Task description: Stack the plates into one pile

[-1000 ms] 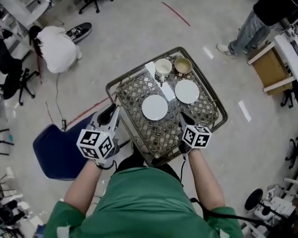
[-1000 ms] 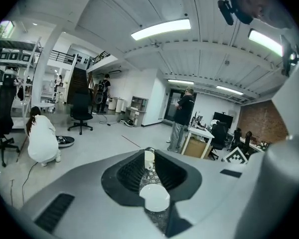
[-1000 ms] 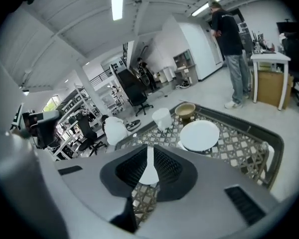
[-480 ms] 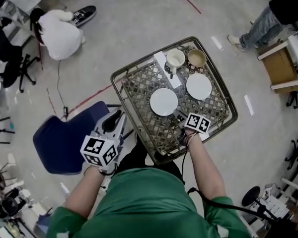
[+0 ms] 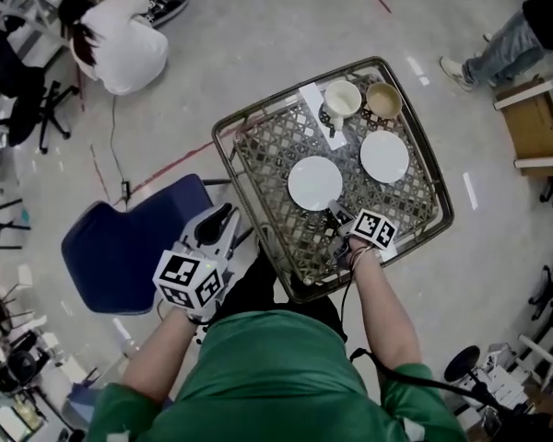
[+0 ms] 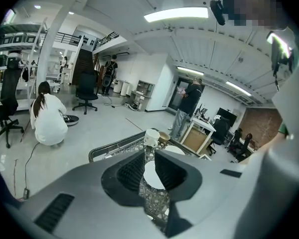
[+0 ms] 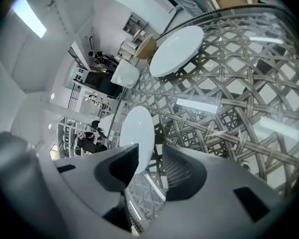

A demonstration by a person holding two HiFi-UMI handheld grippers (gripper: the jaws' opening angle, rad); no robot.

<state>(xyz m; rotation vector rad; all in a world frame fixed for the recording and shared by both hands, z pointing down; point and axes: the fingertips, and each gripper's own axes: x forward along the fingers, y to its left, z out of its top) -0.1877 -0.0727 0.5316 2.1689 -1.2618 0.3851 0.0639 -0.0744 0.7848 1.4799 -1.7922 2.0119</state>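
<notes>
Two white plates lie apart on the lattice-topped table (image 5: 229,136): a near plate (image 5: 315,183) in the middle and a far plate (image 5: 384,157) to its right. My right gripper (image 5: 337,219) is low at the near plate's front edge. In the right gripper view its jaws (image 7: 149,152) stand open after just opening, with the near plate's (image 7: 138,128) rim between them and no pad pressing on it; the far plate (image 7: 177,50) lies beyond. My left gripper (image 5: 221,217) hangs off the table's left side, its jaws (image 6: 149,161) narrowly open and empty.
A white mug (image 5: 342,99) and a tan cup (image 5: 383,101) stand at the table's far edge beside a white card (image 5: 314,107). A blue chair (image 5: 120,251) sits under my left gripper. A crouching person (image 5: 129,49) is far left, a standing person (image 5: 516,30) far right.
My right gripper has sunk to the table top, rolled over, and its jaws have opened around the near plate's rim. My left gripper has dropped lower beside the table.
</notes>
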